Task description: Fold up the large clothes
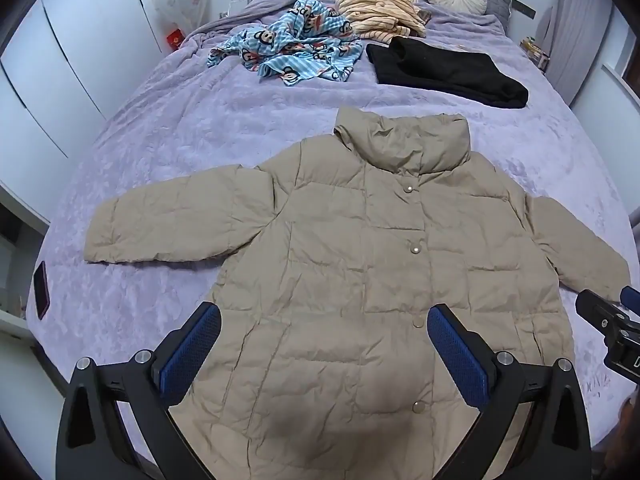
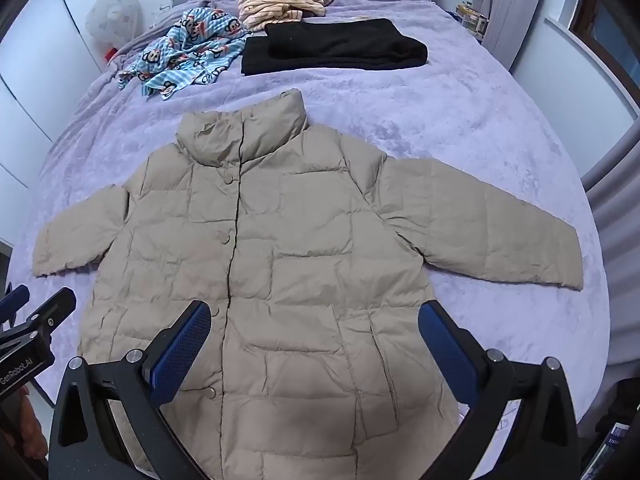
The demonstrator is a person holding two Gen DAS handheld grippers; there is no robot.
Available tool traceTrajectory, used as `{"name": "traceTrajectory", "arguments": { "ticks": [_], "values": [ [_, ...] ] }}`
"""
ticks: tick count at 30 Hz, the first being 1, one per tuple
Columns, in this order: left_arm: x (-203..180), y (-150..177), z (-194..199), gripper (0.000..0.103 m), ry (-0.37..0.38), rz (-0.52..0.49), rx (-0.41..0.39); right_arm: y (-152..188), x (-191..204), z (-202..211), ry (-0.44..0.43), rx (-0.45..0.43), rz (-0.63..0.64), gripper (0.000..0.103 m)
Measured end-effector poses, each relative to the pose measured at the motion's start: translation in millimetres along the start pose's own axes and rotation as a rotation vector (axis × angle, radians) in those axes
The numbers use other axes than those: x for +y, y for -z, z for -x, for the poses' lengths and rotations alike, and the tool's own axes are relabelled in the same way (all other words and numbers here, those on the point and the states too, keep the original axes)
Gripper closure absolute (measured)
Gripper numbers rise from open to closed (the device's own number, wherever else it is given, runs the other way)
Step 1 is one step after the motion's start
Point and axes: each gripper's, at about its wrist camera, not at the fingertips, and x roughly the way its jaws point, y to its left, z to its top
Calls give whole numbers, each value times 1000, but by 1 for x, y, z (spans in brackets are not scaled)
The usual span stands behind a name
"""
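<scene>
My left claw (image 1: 324, 344): released, jaws wide, hovering over the hem.
My right claw (image 2: 314, 340): released too, empty.
Jacket (image 1: 360, 280): flat on the bed (image 1: 180, 128), buttoned, long axis running away from me, collar farthest.
Sleeves: each nearest its own-side claw.

Beige puffer jacket (image 1: 360, 272) lies spread flat on lavender bedspread (image 1: 180, 128).

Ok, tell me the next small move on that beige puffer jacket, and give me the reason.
Probably bring the left gripper out to the cuff of the jacket's left sleeve and close on it, ready to fold inward. The beige quilted puffer jacket lies flat, front up, snapped shut, both sleeves spread wide on the lilac bedspread. Both grippers hover open, holding nothing.
</scene>
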Motion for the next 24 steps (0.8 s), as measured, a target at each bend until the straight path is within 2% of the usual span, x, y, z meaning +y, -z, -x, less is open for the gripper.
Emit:
{"name": "traceTrajectory", "arguments": {
  "ticks": [24],
  "values": [
    [1,-2,-1,0,-2,-4,3,-1,1,-1,4,0,2,0]
  ]
}}
